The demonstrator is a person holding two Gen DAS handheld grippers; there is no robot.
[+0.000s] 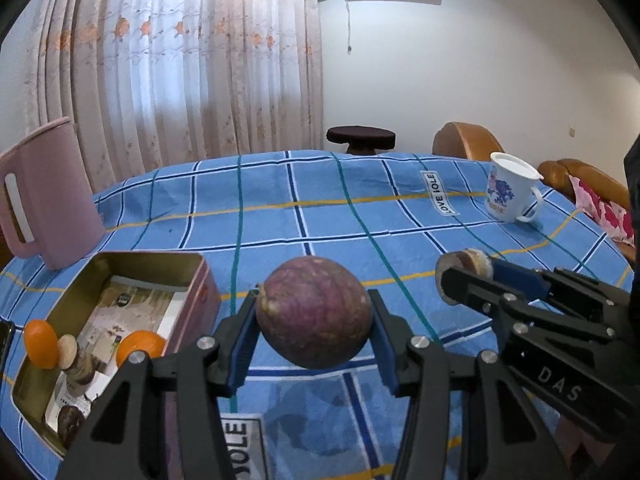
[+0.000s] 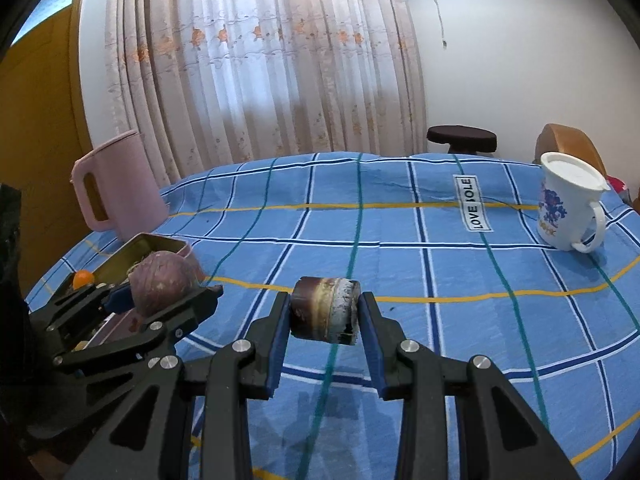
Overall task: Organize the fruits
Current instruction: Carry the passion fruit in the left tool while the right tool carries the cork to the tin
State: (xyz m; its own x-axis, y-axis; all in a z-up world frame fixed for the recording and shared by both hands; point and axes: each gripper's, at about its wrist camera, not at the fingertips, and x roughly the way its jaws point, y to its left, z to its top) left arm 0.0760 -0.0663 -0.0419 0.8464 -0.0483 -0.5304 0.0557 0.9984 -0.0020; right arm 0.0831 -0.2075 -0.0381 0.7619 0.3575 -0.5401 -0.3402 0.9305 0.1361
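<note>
While the left tool [image 1: 314, 316] pinches a round purple fruit [image 1: 314, 312] above the counter [image 1: 320, 216], the right tool [image 2: 324, 312] clamps a brown fruit slice [image 2: 324, 310] beside it.

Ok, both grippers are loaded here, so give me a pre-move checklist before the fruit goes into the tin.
1. Left gripper clamped on the purple round fruit: ok, pads press on both sides.
2. Right gripper clamped on the brown cut fruit piece: ok.
3. Both fruits lifted clear of the blue checked tablecloth: ok.
4. Open metal tin reachable: ok, just left of the left gripper.
5. Free room in the tin: ok at its far end; two oranges and brown pieces fill the near end.
6. Pink jug and white mug out of the way: ok.
</note>
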